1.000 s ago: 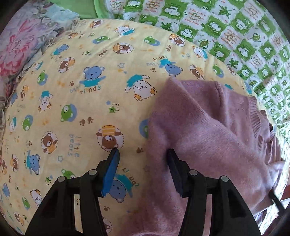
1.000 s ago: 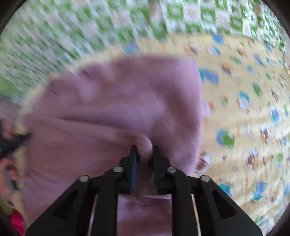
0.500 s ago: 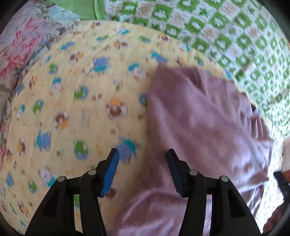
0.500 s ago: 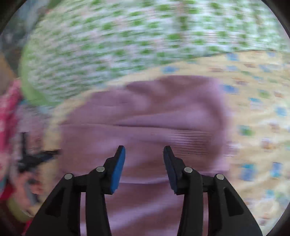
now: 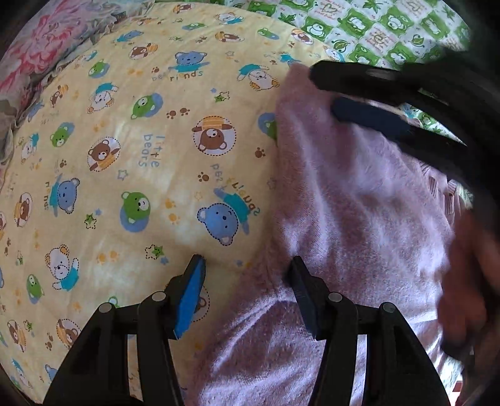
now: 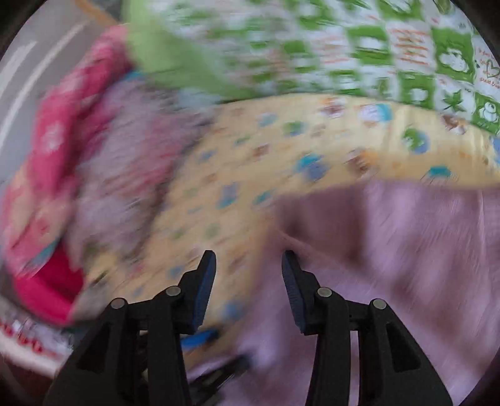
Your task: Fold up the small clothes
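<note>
Left gripper (image 5: 247,274): jaws apart, nothing between the pads, straddling the sweater's left edge as before. Right gripper (image 6: 248,271): a second ago pinched on a sweater fold, now released, jaws apart and empty, swung across above the sweater's far corner. Sweater (image 5: 350,225): pink, lying folded on the yellow bear-print blanket (image 5: 131,150). Green checked quilt (image 5: 375,28) beyond.

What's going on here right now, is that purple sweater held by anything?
A person is folding a small purple sweater on a yellow bear-print blanket. The left gripper stands open astride the sweater's left edge, gripping nothing. The right gripper is also open and empty, seen in a blurred view above the sweater's edge. The sweater lies loose.
</note>
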`<state>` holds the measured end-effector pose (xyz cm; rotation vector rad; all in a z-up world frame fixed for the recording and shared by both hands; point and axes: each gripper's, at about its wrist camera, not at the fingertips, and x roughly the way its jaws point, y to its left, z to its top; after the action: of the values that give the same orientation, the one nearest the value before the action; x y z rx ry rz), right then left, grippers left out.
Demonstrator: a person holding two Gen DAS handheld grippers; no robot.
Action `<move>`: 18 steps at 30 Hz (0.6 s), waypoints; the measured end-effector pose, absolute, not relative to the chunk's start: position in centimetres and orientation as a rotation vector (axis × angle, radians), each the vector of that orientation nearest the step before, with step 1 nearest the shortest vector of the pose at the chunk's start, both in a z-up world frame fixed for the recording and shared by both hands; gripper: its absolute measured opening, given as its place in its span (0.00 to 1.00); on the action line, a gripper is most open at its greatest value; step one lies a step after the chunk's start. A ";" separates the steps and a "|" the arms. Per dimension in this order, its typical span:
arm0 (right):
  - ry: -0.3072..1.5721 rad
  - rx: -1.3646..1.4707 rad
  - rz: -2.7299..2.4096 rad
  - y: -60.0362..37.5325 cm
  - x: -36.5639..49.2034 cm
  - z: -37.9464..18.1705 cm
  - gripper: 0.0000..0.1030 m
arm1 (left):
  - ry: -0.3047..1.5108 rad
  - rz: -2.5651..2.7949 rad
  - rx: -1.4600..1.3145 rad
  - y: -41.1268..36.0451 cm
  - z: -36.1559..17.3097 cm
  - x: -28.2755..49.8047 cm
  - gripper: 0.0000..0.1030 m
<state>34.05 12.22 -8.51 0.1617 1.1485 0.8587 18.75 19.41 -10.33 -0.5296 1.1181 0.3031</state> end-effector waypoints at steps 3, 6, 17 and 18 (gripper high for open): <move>1.128 0.246 0.779 11.3 36.4 -9.2 0.42 | 1.120 0.305 -0.516 19.8 -10.4 18.9 0.55; 1.065 0.295 0.796 9.7 35.2 -7.2 0.43 | 1.118 0.306 -0.534 20.8 -9.9 18.7 0.55; 1.054 0.363 0.731 -3.5 21.1 -3.9 0.43 | 1.169 0.172 -0.468 19.0 -8.5 10.1 0.55; 1.059 0.366 0.710 -4.5 19.6 -4.1 0.43 | 1.185 0.156 -0.456 18.6 -8.6 8.8 0.55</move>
<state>19.65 -4.48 -4.06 0.3655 1.0595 0.7097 8.81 18.55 -8.62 -0.4560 1.1851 0.1564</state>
